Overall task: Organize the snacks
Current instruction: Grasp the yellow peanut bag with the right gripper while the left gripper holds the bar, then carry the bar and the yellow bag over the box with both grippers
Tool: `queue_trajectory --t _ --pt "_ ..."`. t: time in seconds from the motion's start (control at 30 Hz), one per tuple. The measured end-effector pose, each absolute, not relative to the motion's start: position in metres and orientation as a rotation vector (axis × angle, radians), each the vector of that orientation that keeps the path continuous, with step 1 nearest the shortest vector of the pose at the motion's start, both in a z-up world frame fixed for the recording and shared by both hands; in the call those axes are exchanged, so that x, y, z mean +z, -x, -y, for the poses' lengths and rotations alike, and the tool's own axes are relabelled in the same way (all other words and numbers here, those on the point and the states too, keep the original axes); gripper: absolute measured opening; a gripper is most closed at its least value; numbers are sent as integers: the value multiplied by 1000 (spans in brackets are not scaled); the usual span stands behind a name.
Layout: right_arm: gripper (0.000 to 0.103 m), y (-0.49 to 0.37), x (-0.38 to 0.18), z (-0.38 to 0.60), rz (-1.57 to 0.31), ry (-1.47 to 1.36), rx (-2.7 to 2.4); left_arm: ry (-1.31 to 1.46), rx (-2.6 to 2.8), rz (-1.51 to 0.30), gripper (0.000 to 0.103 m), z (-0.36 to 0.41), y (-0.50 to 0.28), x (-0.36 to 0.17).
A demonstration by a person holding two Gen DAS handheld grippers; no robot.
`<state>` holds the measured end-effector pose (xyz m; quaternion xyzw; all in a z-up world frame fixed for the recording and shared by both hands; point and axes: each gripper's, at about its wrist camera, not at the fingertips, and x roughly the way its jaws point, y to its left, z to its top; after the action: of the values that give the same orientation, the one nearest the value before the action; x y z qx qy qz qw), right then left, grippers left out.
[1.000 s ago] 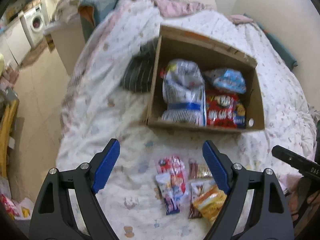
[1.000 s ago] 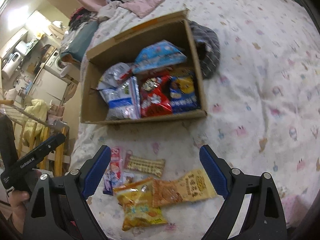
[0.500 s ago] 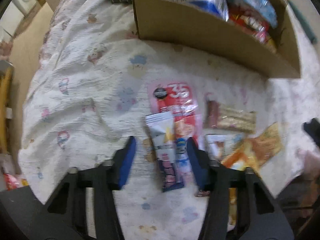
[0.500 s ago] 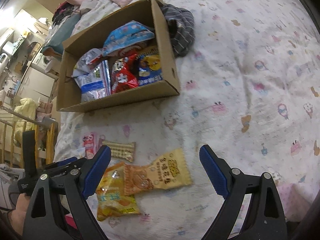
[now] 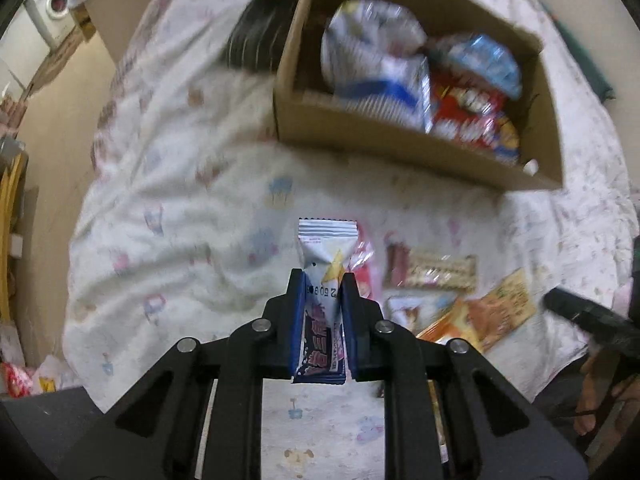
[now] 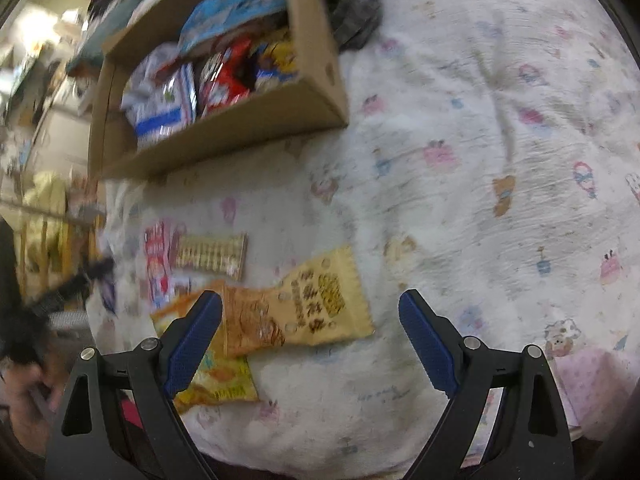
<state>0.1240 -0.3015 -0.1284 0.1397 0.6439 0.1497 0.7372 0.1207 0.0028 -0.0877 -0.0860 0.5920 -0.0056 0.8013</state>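
My left gripper (image 5: 322, 280) is shut on a white and dark blue snack packet (image 5: 325, 264), lifted a little above the bedspread. Beneath it and to the right lie a red and pink packet (image 5: 363, 276), a striped wafer bar (image 5: 434, 271) and orange packets (image 5: 484, 312). The cardboard box (image 5: 400, 142) further back holds several snack bags. In the right wrist view my right gripper (image 6: 310, 304) stands open just above a yellow-orange packet (image 6: 308, 308), with another yellow packet (image 6: 218, 380) under its left finger. The wafer bar (image 6: 212, 254) lies beyond.
A dark striped cloth (image 5: 260, 40) lies beside the box on the patterned bedspread (image 6: 480, 160). The bed's edge drops to the floor on the left, where a washing machine (image 5: 52, 4) and a yellow rack (image 6: 44, 216) stand. A hand (image 6: 24, 400) shows at lower left.
My left gripper came down on the loose snacks, closed on the white and blue packet and raised it. My right gripper sank toward the yellow-orange packet, still open.
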Motion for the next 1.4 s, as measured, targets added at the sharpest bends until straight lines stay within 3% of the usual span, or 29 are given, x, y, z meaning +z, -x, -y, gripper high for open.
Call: queue_trajectory --t 0.17,0.4,0.6,0.7,0.87,1.4 --pt "91 -111 -167 307 -1592 -651 396 206 -33 -1249 14 -7 -122 -82" --pt "79 -127 -191 296 -1606 -685 279 239 -58 -1239 14 -5 -133 -74" --pt "66 -136 -186 278 -1537 -538 246 269 -54 -1241 15 -12 -133 -74" --pt "52 -138 -182 271 -1496 -481 229 270 -48 -1260 15 -13 -133 -79" --pt "20 -136 -164 277 -1414 -435 241 258 -44 -1258 15 -14 -133 -80" --pt "18 -121 -90 296 -1146 -420 376 225 -12 -1222 15 -15 -137 -79"
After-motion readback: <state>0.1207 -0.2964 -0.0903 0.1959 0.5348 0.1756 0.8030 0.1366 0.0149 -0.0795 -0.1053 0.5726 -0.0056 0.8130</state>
